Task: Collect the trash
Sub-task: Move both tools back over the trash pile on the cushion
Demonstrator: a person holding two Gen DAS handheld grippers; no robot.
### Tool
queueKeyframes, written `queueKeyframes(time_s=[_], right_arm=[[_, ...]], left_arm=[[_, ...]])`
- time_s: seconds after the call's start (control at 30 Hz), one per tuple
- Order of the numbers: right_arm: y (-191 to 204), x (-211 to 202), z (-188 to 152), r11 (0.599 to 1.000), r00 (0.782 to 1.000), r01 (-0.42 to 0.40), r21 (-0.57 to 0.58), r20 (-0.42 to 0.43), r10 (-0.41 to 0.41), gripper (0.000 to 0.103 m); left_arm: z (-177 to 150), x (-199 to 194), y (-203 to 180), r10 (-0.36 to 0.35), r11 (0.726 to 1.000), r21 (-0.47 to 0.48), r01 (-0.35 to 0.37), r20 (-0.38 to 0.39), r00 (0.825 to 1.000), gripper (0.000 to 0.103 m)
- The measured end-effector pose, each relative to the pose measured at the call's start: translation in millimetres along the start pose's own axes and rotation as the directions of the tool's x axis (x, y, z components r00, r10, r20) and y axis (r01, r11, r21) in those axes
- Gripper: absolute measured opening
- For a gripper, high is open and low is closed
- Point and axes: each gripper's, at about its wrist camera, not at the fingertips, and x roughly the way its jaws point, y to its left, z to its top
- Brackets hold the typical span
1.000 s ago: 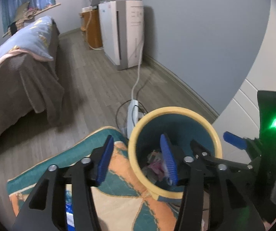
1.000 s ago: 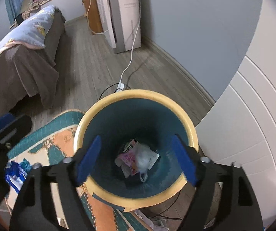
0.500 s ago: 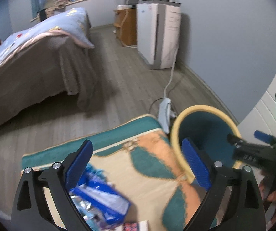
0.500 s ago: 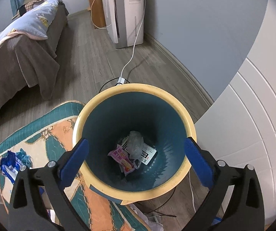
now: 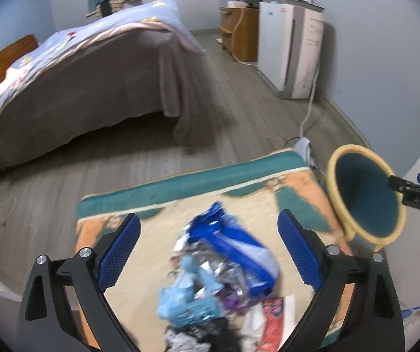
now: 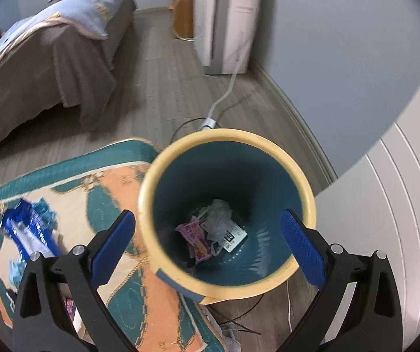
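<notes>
A pile of trash lies on the patterned rug (image 5: 157, 193): a blue and white wrapper (image 5: 236, 246), a light blue crumpled packet (image 5: 186, 296), and a red wrapper (image 5: 273, 319). My left gripper (image 5: 208, 249) is open and empty above the pile. A teal bin with a yellow rim (image 6: 227, 138) stands at the rug's right edge; it also shows in the left wrist view (image 5: 365, 199). A pink wrapper (image 6: 196, 236) and white crumpled plastic (image 6: 220, 214) lie inside it. My right gripper (image 6: 208, 249) is open and empty over the bin mouth.
A bed (image 5: 92, 67) with a grey skirt stands at the left. A white air purifier (image 5: 292, 47) and a wooden cabinet (image 5: 240, 32) stand by the blue wall. A power strip (image 5: 302, 146) and cables lie on the wood floor behind the bin. White panelling (image 6: 400, 205) is at the right.
My left gripper has swung left from the bin to above the trash pile and opened wide. My right gripper opened wider and stayed over the bin.
</notes>
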Motion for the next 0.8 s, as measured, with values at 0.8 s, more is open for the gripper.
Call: queueKeyframes(time_s=[0.8], right_arm=[[180,5,-35,0.94,0.96,-0.277,-0.201,-0.096,0.263,0.097]], left_arm=[[-40,28,97,0.093,0.982,-0.156,-0.105,-0.085,0.992,0.094]])
